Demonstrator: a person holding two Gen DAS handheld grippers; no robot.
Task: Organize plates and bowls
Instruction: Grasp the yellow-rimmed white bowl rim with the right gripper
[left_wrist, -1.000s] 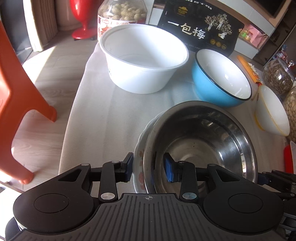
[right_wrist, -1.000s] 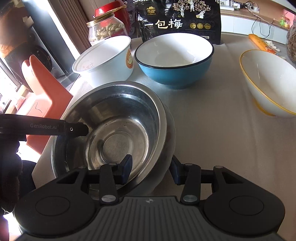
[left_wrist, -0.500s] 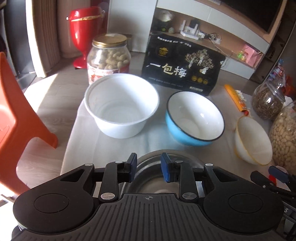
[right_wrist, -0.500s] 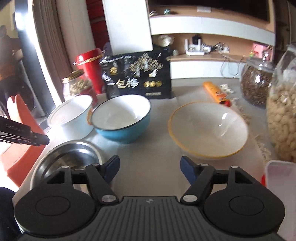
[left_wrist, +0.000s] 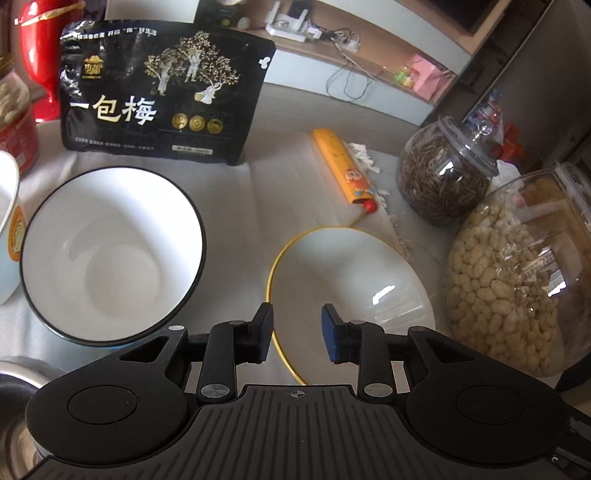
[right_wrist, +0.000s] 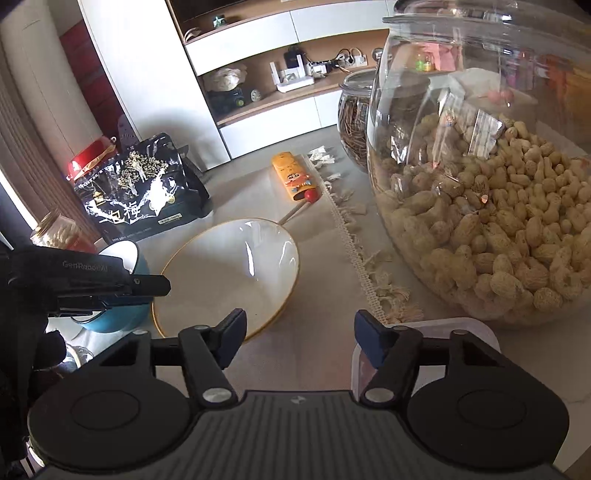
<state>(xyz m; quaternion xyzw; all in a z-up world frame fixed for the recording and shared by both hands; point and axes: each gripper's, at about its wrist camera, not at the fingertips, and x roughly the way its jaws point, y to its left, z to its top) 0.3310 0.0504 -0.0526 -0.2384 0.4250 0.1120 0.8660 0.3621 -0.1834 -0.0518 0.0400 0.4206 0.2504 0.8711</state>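
A white bowl with a yellow rim (left_wrist: 354, 284) sits just ahead of my left gripper (left_wrist: 297, 334), which is open and empty with the bowl's near rim between its fingertips. The same bowl (right_wrist: 229, 273) lies ahead-left of my right gripper (right_wrist: 299, 338), which is open and empty. A blue bowl with a white inside and black rim (left_wrist: 110, 254) stands to the left; it also shows in the right wrist view (right_wrist: 122, 317), partly hidden by the left gripper's body. A steel bowl edge (left_wrist: 14, 384) shows at bottom left. A white tub (left_wrist: 7, 229) is at far left.
A black snack bag (left_wrist: 162, 88) stands at the back. An orange packet (left_wrist: 343, 166) lies on the cloth. A big peanut jar (right_wrist: 491, 177) and a jar of dark seeds (left_wrist: 443, 173) crowd the right side. A clear lidded box (right_wrist: 436, 332) lies under my right gripper.
Both grippers have left the steel bowl and swung right toward the yellow-rimmed bowl. Both have opened wider. The steel bowl stays at the left.
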